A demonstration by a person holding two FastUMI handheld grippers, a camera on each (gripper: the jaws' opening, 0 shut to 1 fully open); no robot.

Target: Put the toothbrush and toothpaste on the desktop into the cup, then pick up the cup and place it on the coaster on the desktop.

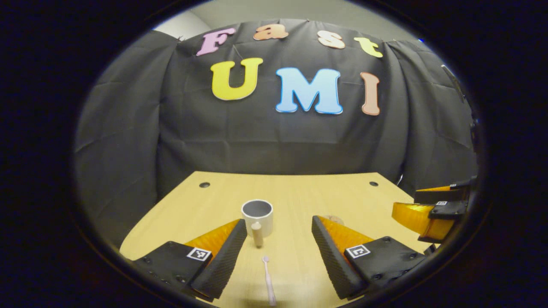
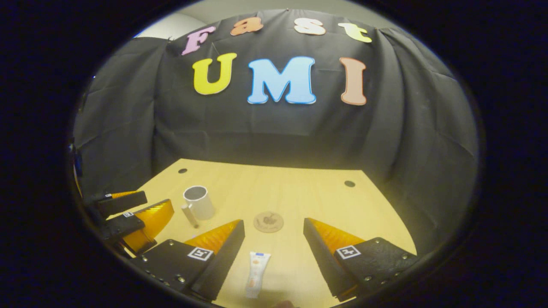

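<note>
A white cup [image 1: 257, 213] stands upright on the wooden desktop [image 1: 299, 192], its handle turned toward my left gripper [image 1: 279, 221]. That gripper is open and hovers just short of the cup. A pale pink toothbrush [image 1: 269, 280] lies on the wood between its fingers. In the right gripper view a white toothpaste tube [image 2: 257, 273] lies flat between the fingers of my open right gripper [image 2: 274, 222]. The round brown coaster [image 2: 268, 222] lies just beyond it, and the cup [image 2: 199, 202] stands farther to the left. Both grippers hold nothing.
The desktop [image 2: 308, 196] ends at the black cloth wall behind. Small round holes [image 1: 204, 185] mark its far corners. My right gripper [image 1: 424, 218] shows at the right of the left gripper view, and my left gripper [image 2: 137, 218] at the left of the right gripper view.
</note>
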